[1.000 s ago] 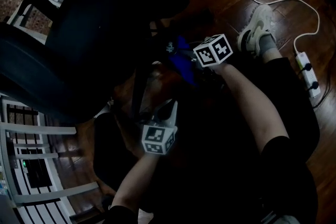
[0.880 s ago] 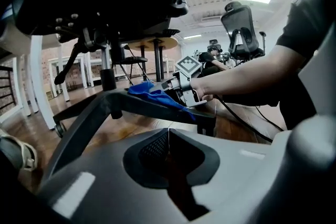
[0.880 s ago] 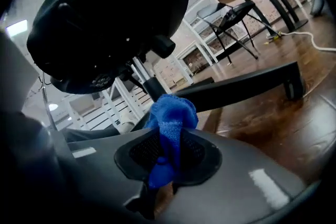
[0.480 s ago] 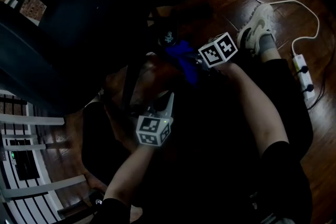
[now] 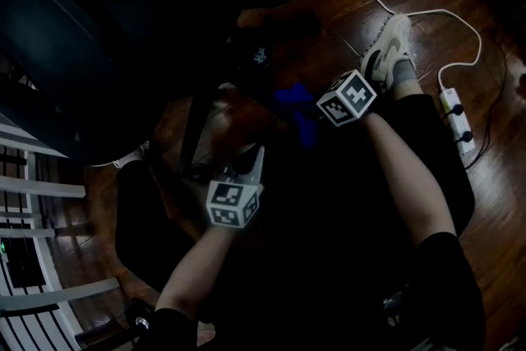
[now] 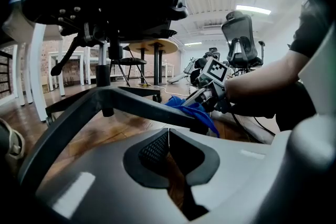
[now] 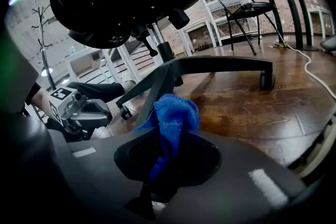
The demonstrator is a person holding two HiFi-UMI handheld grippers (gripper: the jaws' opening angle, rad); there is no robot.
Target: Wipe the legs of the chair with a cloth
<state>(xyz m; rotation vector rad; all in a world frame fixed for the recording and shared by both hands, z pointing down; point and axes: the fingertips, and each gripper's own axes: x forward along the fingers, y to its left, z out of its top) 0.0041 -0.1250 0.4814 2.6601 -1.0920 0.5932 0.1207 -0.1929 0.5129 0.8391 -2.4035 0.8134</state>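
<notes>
While the right tongs clamp a crumpled blue cloth just beside a dark grey chair leg, the left tongs sit fully closed, empty.

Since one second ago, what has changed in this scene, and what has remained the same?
The right gripper, shut on the blue cloth, has slid the cloth outward along the chair leg, away from where the legs meet. The left gripper stayed shut and empty, almost in the same place.
</notes>
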